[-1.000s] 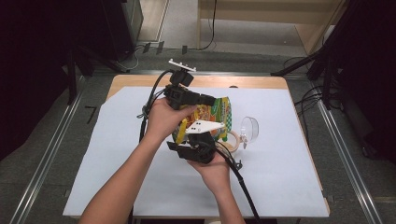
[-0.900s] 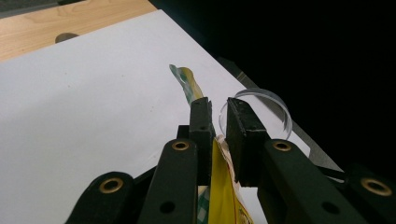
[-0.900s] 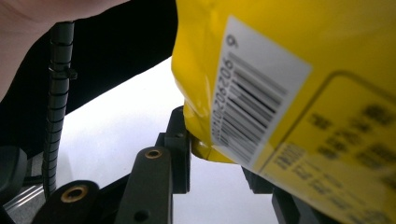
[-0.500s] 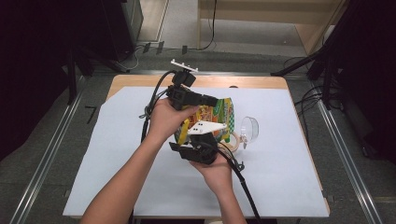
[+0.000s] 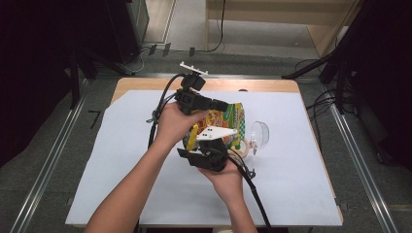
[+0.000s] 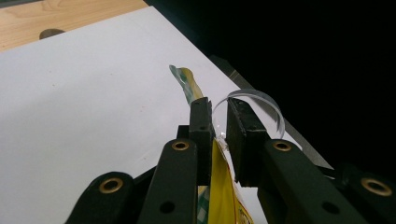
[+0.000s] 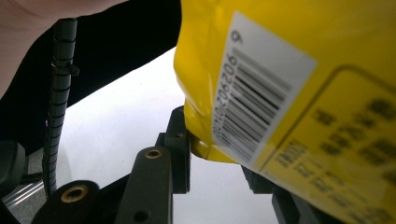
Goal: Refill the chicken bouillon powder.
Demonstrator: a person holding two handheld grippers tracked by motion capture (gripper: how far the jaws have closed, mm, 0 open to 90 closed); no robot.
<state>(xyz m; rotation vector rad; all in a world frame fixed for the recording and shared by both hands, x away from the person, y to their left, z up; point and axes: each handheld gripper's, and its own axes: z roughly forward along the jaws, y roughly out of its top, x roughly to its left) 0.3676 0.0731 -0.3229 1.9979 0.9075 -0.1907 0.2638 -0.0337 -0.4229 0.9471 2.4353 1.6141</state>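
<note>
A yellow and green snack bag (image 5: pixel 234 118) hangs in the air above the white sheet, held between both grippers. My left gripper (image 5: pixel 224 105) reaches in from the left and pinches the bag's upper edge; in the left gripper view that thin yellow edge (image 6: pixel 219 186) runs up between its nearly closed jaws (image 6: pixel 218 116). From below, my right gripper (image 5: pixel 214 141) grips the bag's lower end. The right gripper view has the bag's barcode side (image 7: pixel 289 70) wedged between its jaws (image 7: pixel 215 144), with the right jaw mostly hidden behind it.
A clear plastic cup (image 5: pixel 260 133) lies on its side just right of the bag, also visible beyond the left jaws (image 6: pixel 261 100). A pale ring-shaped thing (image 5: pixel 243 146) sits beside it. The white sheet (image 5: pixel 291 184) covers the wooden table (image 5: pixel 262 85). Cables trail from both grippers.
</note>
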